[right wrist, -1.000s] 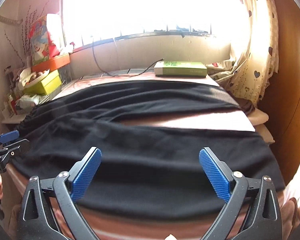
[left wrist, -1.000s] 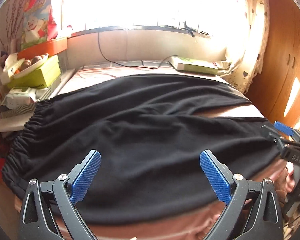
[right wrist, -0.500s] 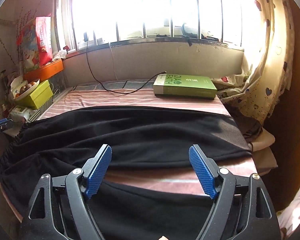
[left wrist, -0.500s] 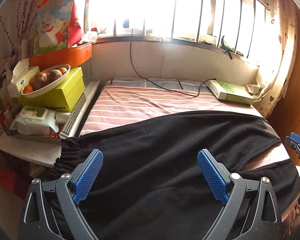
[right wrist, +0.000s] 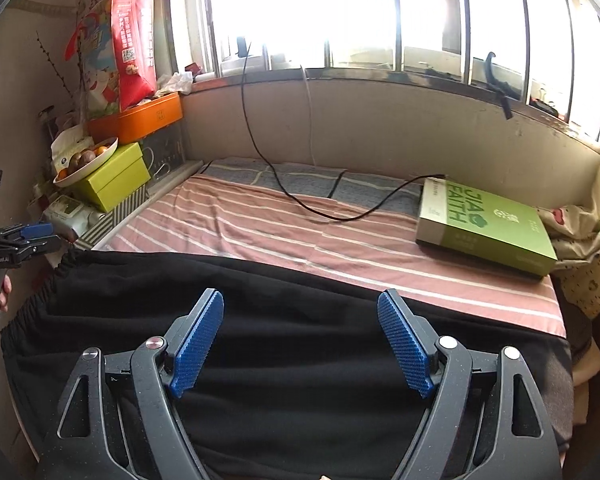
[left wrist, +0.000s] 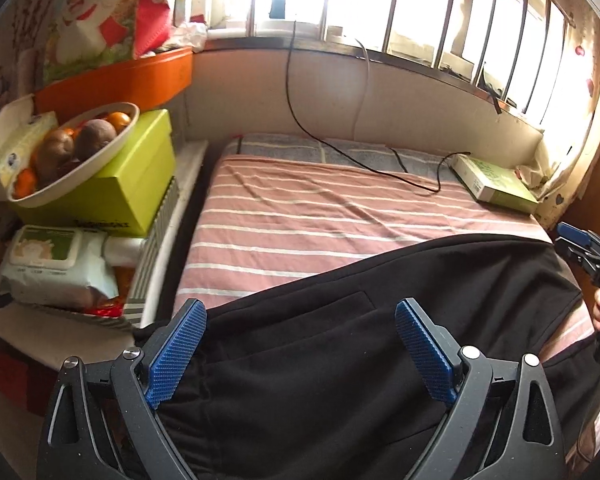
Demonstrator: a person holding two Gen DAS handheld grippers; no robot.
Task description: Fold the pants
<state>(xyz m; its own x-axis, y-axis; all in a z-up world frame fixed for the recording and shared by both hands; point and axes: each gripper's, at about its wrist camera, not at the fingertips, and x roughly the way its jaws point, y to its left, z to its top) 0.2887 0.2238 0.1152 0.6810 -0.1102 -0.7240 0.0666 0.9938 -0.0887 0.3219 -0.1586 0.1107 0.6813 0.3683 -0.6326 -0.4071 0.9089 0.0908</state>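
Black pants (left wrist: 340, 344) lie flat across the near part of a pink striped bed (left wrist: 300, 216), waistband at the left edge (right wrist: 32, 312), legs running right (right wrist: 500, 360). My left gripper (left wrist: 300, 344) is open and empty above the waist end. My right gripper (right wrist: 300, 336) is open and empty above the leg end. Each gripper shows at the edge of the other's view: the right one (left wrist: 588, 248), the left one (right wrist: 16, 236).
A green box (right wrist: 484, 228) lies at the bed's far right, with a black cable (right wrist: 300, 204) running to it. A side shelf holds a fruit bowl (left wrist: 68, 152), a yellow-green box (left wrist: 120, 188) and wet wipes (left wrist: 52, 268). A curtain (right wrist: 588, 232) hangs right.
Both grippers have risen and pulled back toward the near edge, so the views tilt up. More bare bed shows beyond the pants. Both stay open.
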